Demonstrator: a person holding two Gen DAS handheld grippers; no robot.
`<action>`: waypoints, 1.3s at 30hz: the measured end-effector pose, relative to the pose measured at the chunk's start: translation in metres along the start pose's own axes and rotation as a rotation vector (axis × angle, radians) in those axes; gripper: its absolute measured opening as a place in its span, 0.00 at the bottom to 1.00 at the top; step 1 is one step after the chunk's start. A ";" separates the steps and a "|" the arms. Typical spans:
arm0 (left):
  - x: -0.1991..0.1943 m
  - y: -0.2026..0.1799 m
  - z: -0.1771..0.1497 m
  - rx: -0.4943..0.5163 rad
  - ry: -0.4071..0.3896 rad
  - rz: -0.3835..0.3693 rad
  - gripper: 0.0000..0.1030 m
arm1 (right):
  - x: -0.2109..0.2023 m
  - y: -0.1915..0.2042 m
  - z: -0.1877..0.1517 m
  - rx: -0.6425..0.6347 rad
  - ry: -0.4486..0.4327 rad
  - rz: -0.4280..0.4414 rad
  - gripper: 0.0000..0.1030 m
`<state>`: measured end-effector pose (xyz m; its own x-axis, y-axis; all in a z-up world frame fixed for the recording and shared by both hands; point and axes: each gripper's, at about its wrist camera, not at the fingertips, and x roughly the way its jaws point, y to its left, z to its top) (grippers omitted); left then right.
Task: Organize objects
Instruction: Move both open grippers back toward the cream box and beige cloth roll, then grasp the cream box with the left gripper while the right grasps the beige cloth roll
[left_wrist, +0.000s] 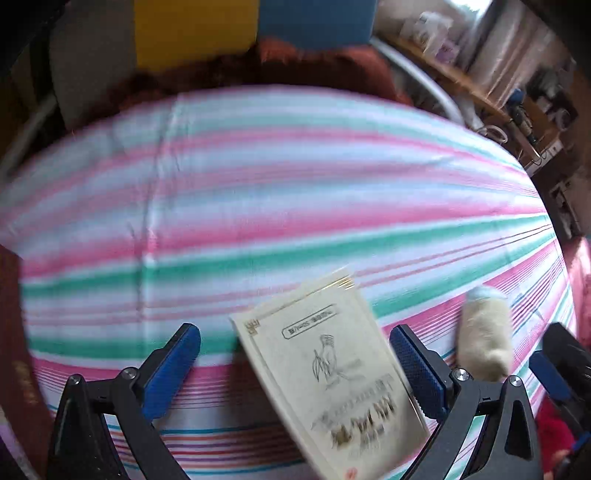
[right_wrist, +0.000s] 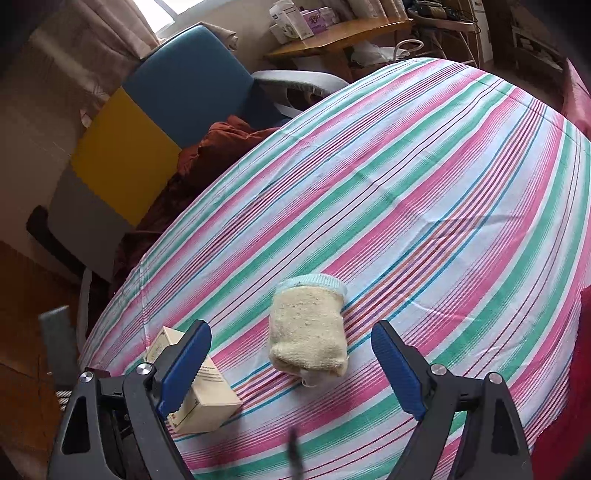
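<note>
A cream box (left_wrist: 332, 376) with printed drawing and text lies on the striped bedsheet (left_wrist: 258, 192), tilted, between the fingers of my open left gripper (left_wrist: 295, 365), closer to the right finger. A rolled beige sock (right_wrist: 308, 332) with a pale blue cuff lies on the sheet (right_wrist: 424, 177) in front of my open right gripper (right_wrist: 291, 362). The box also shows in the right wrist view (right_wrist: 207, 391), partly behind the left finger. The sock also shows in the left wrist view (left_wrist: 485, 332), right of the gripper.
A rust-red blanket (right_wrist: 221, 147) is bunched at the bed's far edge. A blue, yellow and grey panel (right_wrist: 147, 122) stands behind it. A wooden shelf (right_wrist: 340, 37) holds boxes. Red fabric (right_wrist: 554, 406) lies at the right. The other gripper (left_wrist: 561, 369) shows at the right edge.
</note>
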<state>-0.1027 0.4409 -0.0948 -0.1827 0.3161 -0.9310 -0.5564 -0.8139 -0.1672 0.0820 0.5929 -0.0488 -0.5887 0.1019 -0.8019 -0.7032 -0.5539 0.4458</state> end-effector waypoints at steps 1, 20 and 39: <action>-0.004 0.001 -0.001 0.011 -0.042 -0.005 1.00 | 0.001 0.001 0.000 -0.005 0.003 -0.002 0.88; -0.013 0.021 -0.012 0.019 -0.099 -0.096 0.99 | 0.020 0.000 0.000 -0.012 0.039 -0.079 0.88; -0.018 0.031 -0.023 0.080 -0.144 -0.181 1.00 | 0.050 0.002 0.010 -0.026 0.080 -0.192 0.88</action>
<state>-0.0980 0.3989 -0.0911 -0.1844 0.5244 -0.8312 -0.6520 -0.6981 -0.2958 0.0472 0.6054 -0.0847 -0.4111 0.1424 -0.9004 -0.7880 -0.5521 0.2724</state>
